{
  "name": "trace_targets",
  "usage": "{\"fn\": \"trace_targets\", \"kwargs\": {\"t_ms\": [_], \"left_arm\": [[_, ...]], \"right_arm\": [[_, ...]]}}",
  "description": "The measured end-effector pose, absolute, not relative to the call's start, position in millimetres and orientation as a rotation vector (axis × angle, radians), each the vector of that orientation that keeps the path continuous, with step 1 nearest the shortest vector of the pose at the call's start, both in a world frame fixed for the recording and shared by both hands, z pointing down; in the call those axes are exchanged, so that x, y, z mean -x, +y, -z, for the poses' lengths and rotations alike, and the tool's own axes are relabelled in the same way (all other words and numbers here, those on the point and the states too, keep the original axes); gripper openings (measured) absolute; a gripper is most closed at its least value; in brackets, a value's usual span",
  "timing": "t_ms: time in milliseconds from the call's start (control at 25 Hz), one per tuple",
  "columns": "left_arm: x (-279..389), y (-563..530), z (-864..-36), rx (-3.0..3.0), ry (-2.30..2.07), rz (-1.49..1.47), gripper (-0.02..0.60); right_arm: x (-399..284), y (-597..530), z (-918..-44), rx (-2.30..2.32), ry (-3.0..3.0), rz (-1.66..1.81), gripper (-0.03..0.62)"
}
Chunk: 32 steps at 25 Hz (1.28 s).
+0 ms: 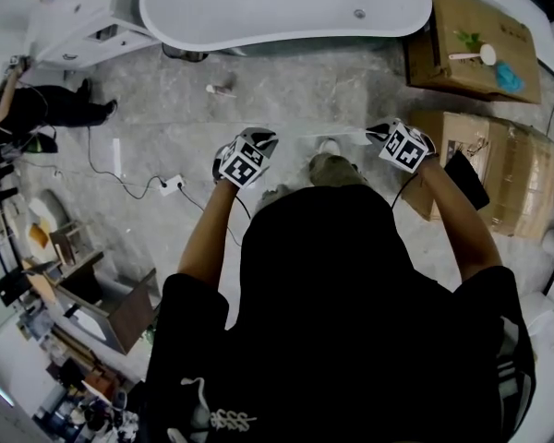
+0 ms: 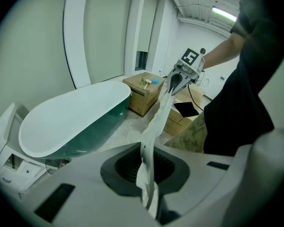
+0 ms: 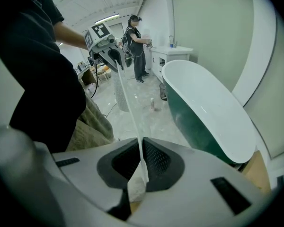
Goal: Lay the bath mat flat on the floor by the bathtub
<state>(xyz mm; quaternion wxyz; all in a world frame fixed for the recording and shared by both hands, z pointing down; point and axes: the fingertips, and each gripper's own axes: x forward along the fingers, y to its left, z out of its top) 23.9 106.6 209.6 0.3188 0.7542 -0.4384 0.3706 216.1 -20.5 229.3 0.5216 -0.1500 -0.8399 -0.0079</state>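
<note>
The pale bath mat [image 1: 325, 137] hangs stretched between my two grippers, seen edge-on as a thin line above the grey floor. My left gripper [image 1: 258, 146] is shut on one end; the cloth [image 2: 154, 126] runs out of its jaws [image 2: 149, 193] towards the other gripper [image 2: 177, 82]. My right gripper [image 1: 388, 137] is shut on the other end, and in its own view [image 3: 139, 174] the mat [image 3: 130, 122] rises as a taut strip to the left gripper [image 3: 111, 56]. The white bathtub [image 1: 277, 7] lies ahead, also in both gripper views [image 2: 75, 122] [image 3: 203, 108].
Cardboard boxes [image 1: 471, 44] [image 1: 485, 169] stand at the right by the tub's end. A small bottle [image 1: 220, 89] and a power strip with its cable [image 1: 171, 185] lie on the floor. Another person [image 1: 46, 109] stands at the left near a white cabinet [image 1: 83, 26]. Wooden furniture [image 1: 102, 303] crowds the lower left.
</note>
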Motion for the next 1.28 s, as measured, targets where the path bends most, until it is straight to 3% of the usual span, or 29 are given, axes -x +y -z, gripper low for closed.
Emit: {"fn": "trace_targets", "kwargs": {"t_ms": [440, 1280], "left_arm": [[-2.8, 94.2, -237.2, -1.960, -1.149, -0.921, 0.030], [46.2, 101.3, -397.3, -2.048, -0.724, -0.931, 0.029]], "right_arm": [[-193.3, -35.9, -244.4, 0.292, -2.019, -0.085, 0.028], [-140.9, -34.6, -369.7, 0.019, -1.843, -0.194, 0.028]]}}
